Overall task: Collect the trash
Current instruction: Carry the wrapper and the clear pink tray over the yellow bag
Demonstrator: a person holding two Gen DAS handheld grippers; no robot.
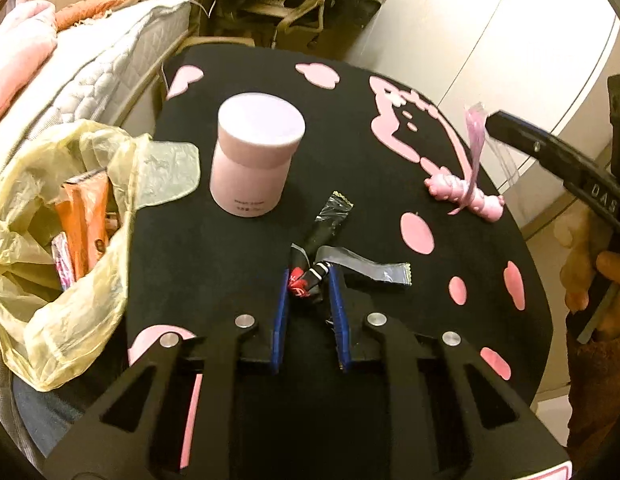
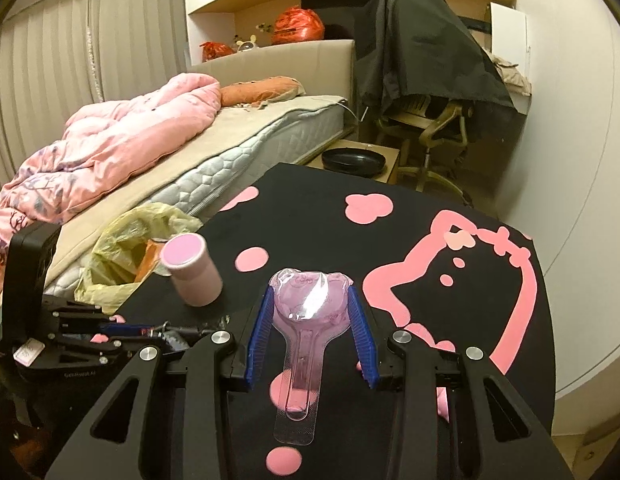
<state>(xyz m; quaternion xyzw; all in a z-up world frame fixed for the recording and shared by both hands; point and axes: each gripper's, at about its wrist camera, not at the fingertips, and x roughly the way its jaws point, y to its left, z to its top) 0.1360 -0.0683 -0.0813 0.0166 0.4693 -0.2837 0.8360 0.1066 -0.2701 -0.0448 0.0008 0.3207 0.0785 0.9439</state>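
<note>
Black foil wrappers [image 1: 310,276] are lying on the table [image 1: 213,264] as I'm pinching them narrowly in my left gripper [image 1: 310,300]; my right gripper [image 2: 312,308] is holding a clear pink package [image 2: 305,300], bound for the yellow bag [image 1: 49,208] alongside.

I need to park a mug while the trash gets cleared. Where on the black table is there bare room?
Free: the far stretch of the table behind the pink jar, and between the jar and the pink toy. Crowded: around the wrappers at the left gripper, and the edge by the yellow bag.
</note>
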